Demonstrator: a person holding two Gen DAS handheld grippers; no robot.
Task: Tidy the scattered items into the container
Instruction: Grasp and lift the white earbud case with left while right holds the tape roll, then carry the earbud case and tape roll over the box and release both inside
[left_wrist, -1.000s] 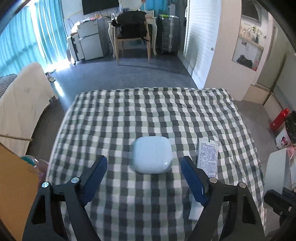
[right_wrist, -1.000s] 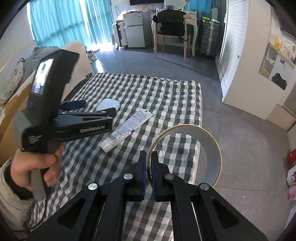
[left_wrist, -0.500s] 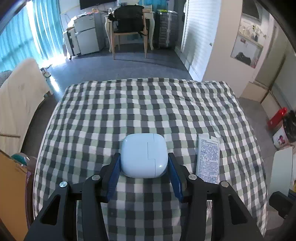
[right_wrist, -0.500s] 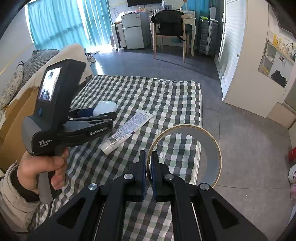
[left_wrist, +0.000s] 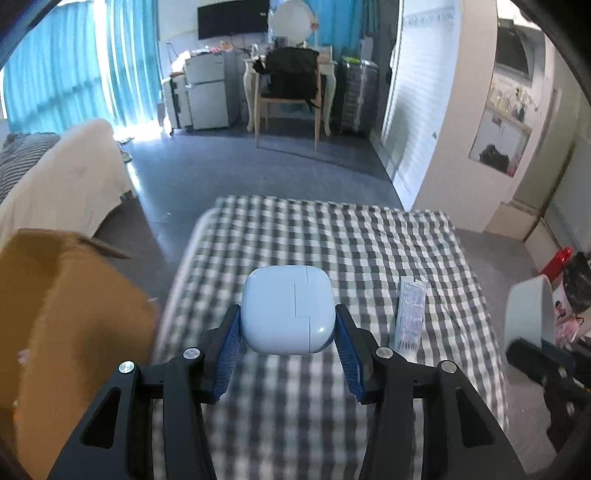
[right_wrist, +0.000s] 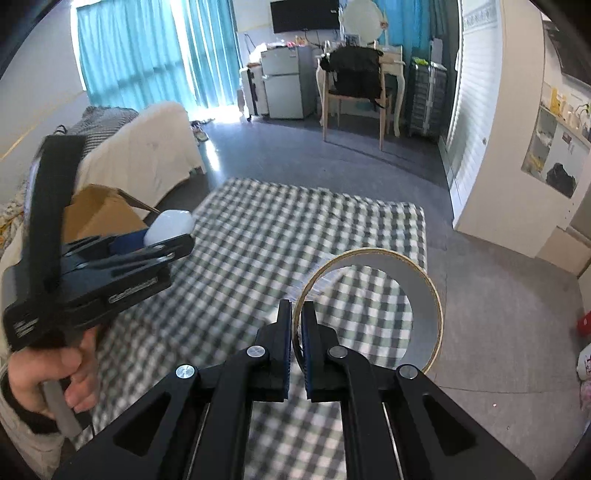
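**Ana:** Starting with the biggest thing, the checked table (left_wrist: 332, 240) filled the middle of both views, and the cardboard box (left_wrist: 74, 314) stood off its left edge, open at the top.

**Ben:** And the tape roll (right_wrist: 436, 295)?

**Ana:** The right gripper (right_wrist: 298, 343) had its jaws pinched nearly together on the roll's rim, holding the ring upright above the cloth. A white tube (left_wrist: 410, 314) lay flat on the cloth to the right.

**Ben:** The smaller item?

**Ana:** The left gripper (left_wrist: 288, 332) was closed about halfway onto a pale blue earbud case (left_wrist: 288, 310), one blue pad on each side, the case lifted clear of the cloth.

**Ben:** How should that carry have gone?

**Ana:** My judgement: the case looked smooth and rounded, so it could have slipped. Keep the squeeze steady, travel level to the left, get fully over the box opening, lower inside, then release.
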